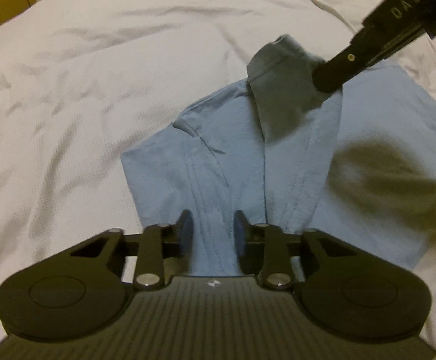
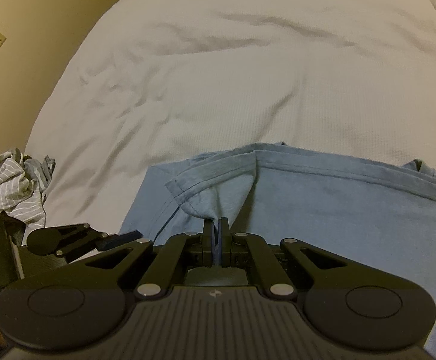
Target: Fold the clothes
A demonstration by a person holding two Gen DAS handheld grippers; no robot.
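— Where it lies on the white bedsheet (image 1: 98, 96), how is the blue shirt (image 1: 227, 162) sitting?

— Partly folded, on the near right part of the bed, with one dark corner of cloth lifted up at the far side.

— What lifts it?

— The right gripper (image 2: 217, 229). From its own camera the jaws are pressed together on a hemmed fold of the shirt, blue cloth pinched between the pads.

— And the left gripper (image 1: 212, 229)?

— Its jaws stand apart, a moderate gap, with a seamed ridge of the shirt running between them. Whether the pads (image 1: 186, 231) touch the cloth I cannot tell.

— Anything beyond the shirt?

— A crumpled grey striped garment (image 2: 14, 186) sits at the left edge of the bed, well apart from the shirt, and past it a tan wall (image 2: 23, 45).
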